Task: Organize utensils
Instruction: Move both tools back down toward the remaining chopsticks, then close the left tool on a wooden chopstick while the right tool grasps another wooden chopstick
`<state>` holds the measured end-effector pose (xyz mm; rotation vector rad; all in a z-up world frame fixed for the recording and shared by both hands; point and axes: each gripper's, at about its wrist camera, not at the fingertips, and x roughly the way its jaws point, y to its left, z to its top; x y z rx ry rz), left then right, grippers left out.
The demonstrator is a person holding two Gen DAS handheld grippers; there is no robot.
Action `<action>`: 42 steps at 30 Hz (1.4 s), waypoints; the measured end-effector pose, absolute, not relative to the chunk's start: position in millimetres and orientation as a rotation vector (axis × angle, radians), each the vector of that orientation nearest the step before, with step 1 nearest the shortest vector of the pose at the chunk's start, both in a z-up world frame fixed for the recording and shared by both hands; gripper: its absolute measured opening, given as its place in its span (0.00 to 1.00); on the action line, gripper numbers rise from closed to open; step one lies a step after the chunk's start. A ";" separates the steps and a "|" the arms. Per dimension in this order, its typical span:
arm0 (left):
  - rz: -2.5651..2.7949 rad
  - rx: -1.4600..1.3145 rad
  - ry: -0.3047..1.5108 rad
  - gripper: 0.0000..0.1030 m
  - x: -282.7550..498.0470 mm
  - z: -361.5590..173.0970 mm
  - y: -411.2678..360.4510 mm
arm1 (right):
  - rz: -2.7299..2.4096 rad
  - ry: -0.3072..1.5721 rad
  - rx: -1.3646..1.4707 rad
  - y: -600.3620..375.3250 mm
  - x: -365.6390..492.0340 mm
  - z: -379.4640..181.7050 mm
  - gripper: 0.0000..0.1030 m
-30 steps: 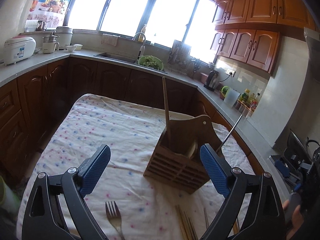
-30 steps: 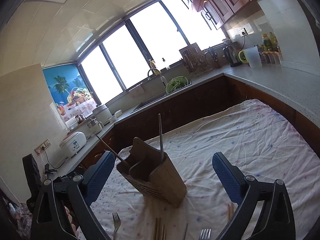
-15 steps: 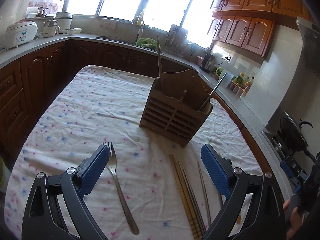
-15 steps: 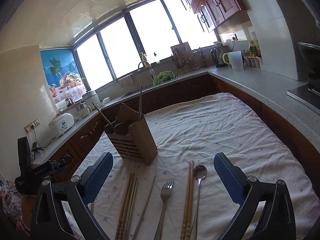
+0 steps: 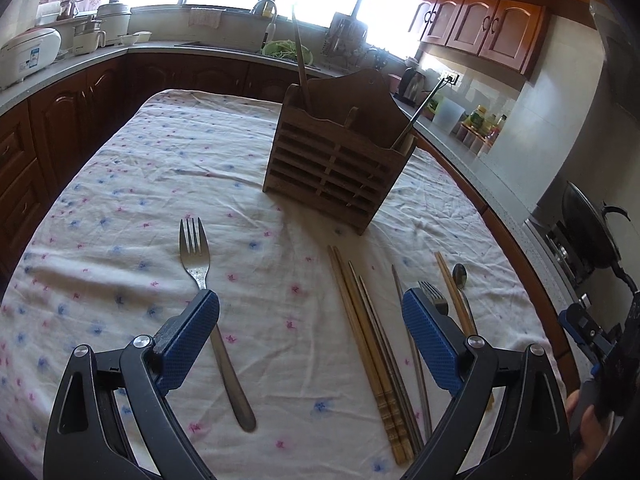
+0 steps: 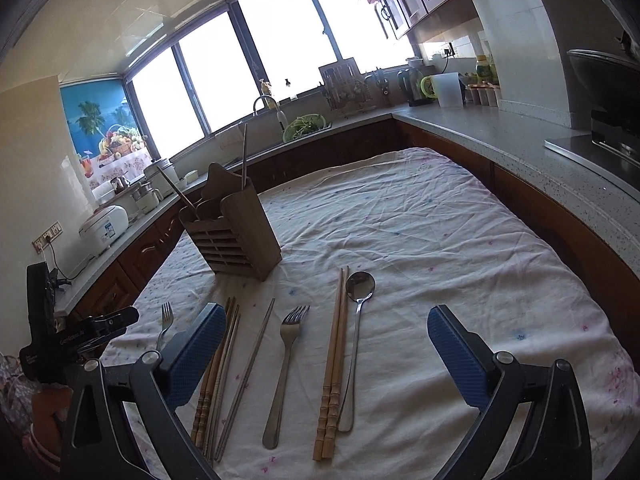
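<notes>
A slatted wooden utensil holder (image 5: pixel 336 164) (image 6: pixel 232 232) stands on the cloth-covered table (image 5: pixel 160 168) with a wooden chopstick (image 5: pixel 299 46) and a metal chopstick (image 5: pixel 418 114) in it. On the cloth lie a fork (image 5: pixel 208 300) (image 6: pixel 165 322), wooden chopsticks (image 5: pixel 368 344) (image 6: pixel 214 368), a metal chopstick (image 6: pixel 248 372), a second fork (image 6: pixel 286 364), another wooden pair (image 6: pixel 334 360) and a spoon (image 6: pixel 356 332). My left gripper (image 5: pixel 310 330) is open and empty above the near fork and chopsticks. My right gripper (image 6: pixel 326 344) is open and empty above the second fork, pair and spoon.
Kitchen counters (image 6: pixel 500 128) wrap round the table, with a sink (image 5: pixel 216 45), rice cooker (image 5: pixel 28 54), kettle (image 6: pixel 414 86) and stove with a pan (image 5: pixel 592 232). The table's right part (image 6: pixel 460 240) is bare cloth.
Both grippers have tipped downward and pulled back from the holder. The utensils on the cloth have come fully into view. Both grippers stay open.
</notes>
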<state>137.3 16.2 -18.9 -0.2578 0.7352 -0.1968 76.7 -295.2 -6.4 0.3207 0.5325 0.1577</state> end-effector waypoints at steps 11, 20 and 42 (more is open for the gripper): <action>-0.202 -0.218 0.776 0.85 151.0 -25.3 6.0 | 0.178 0.548 0.319 -292.3 85.7 -7.5 0.97; -0.223 -0.159 0.860 0.54 179.7 -36.8 -14.1 | 0.210 0.608 0.330 -287.4 116.3 -16.2 0.44; -0.247 -0.093 1.016 0.26 249.9 -76.8 -40.7 | 0.256 0.898 0.236 -255.0 216.7 -72.5 0.18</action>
